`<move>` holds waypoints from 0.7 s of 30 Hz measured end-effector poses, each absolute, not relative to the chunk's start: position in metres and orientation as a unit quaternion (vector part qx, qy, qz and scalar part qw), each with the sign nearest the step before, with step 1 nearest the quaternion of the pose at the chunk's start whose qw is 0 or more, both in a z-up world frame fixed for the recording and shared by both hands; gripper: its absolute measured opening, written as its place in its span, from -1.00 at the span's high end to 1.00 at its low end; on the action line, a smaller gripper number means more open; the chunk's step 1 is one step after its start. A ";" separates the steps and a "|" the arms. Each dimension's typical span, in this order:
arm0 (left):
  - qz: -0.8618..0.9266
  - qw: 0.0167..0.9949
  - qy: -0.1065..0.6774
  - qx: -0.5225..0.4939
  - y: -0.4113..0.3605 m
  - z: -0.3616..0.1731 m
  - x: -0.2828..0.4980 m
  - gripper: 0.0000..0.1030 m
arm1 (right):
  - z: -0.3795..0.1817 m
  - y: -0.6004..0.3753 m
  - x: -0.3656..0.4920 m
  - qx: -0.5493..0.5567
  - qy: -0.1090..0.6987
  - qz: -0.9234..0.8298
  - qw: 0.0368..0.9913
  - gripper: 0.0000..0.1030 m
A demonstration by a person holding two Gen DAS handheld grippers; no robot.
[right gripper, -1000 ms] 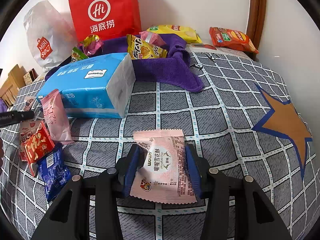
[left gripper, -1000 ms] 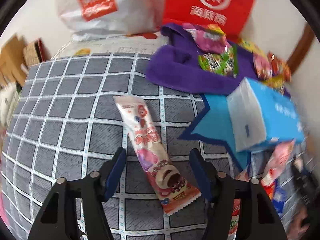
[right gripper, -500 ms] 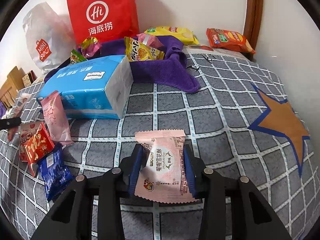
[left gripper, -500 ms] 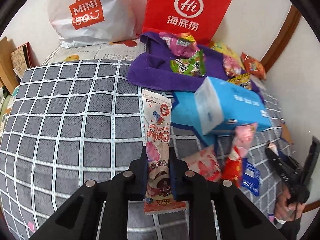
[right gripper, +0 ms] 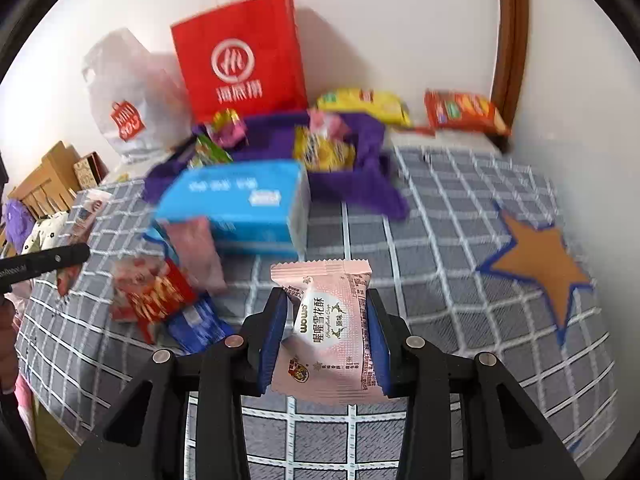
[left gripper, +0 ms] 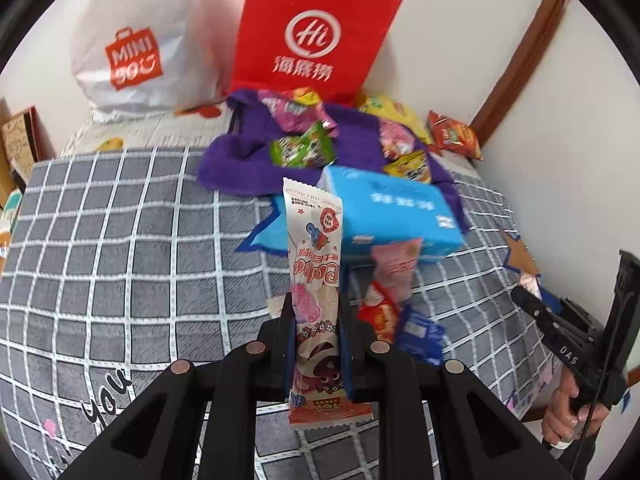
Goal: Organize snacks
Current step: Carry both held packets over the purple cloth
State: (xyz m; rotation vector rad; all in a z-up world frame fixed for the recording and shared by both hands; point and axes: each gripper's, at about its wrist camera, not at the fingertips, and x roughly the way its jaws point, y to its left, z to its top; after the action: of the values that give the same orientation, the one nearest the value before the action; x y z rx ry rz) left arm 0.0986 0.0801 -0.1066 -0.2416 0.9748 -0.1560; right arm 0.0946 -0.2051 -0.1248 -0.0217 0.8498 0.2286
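Note:
My left gripper (left gripper: pixel 318 316) is shut on a long white and pink snack bar wrapper (left gripper: pixel 314 248) and holds it upright above the grey checked bedspread (left gripper: pixel 120 240). My right gripper (right gripper: pixel 326 320) is shut on a square pink snack packet (right gripper: pixel 326 320), lifted off the bedspread (right gripper: pixel 460 280). A purple cloth (left gripper: pixel 236 160) at the back holds several snack packets; it also shows in the right wrist view (right gripper: pixel 360 188). A blue tissue pack (left gripper: pixel 392 216) lies in front of it, also in the right wrist view (right gripper: pixel 236 204).
A red paper bag (left gripper: pixel 316 32) and a white plastic bag (left gripper: pixel 136 52) stand against the back wall. Loose pink, red and blue packets (right gripper: pixel 168 292) lie near the tissue pack. Yellow and orange chip bags (right gripper: pixel 460 112) lie at the back right. An orange star patch (right gripper: pixel 540 264) is on the right.
My left gripper closed on the long snack bar and lifted it upright off the bedspread. My right gripper tightened on the pink packet and raised it.

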 end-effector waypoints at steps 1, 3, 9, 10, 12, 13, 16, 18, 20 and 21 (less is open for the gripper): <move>-0.075 0.877 0.462 -0.112 0.078 -0.101 0.099 0.67 | -0.115 -0.203 0.095 -0.011 0.405 0.110 0.907 0.25; -0.076 0.881 0.455 -0.104 0.074 -0.091 0.100 0.67 | -0.101 -0.201 0.098 -0.010 0.401 0.105 0.910 0.24; -0.076 0.896 0.428 -0.095 0.070 -0.059 0.109 0.67 | -0.066 -0.199 0.112 -0.005 0.380 0.096 0.920 0.24; -0.074 0.898 0.423 -0.092 0.069 -0.054 0.111 0.67 | -0.060 -0.199 0.115 -0.005 0.374 0.094 0.923 0.24; -0.073 0.901 0.419 -0.091 0.068 -0.046 0.116 0.67 | -0.053 -0.199 0.121 -0.006 0.367 0.092 0.926 0.24; -0.073 0.902 0.415 -0.094 0.068 -0.043 0.118 0.67 | -0.050 -0.199 0.123 -0.004 0.364 0.092 0.927 0.24; -0.080 0.904 0.408 -0.101 0.065 -0.037 0.122 0.67 | -0.044 -0.198 0.129 -0.002 0.359 0.092 0.929 0.24; -0.082 0.905 0.406 -0.097 0.061 -0.034 0.126 0.67 | -0.041 -0.198 0.133 -0.001 0.358 0.095 0.929 0.24; -0.083 0.906 0.405 -0.094 0.057 -0.032 0.130 0.67 | -0.039 -0.196 0.137 -0.002 0.358 0.095 0.929 0.24; -0.086 0.906 0.404 -0.093 0.055 -0.030 0.132 0.67 | -0.038 -0.195 0.138 -0.004 0.357 0.095 0.929 0.24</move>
State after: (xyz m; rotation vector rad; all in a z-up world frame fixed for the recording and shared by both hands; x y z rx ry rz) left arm 0.1322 0.0553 -0.0303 -0.1926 0.8333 -0.1768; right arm 0.1381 -0.1951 -0.0381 -0.0086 0.7305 0.1944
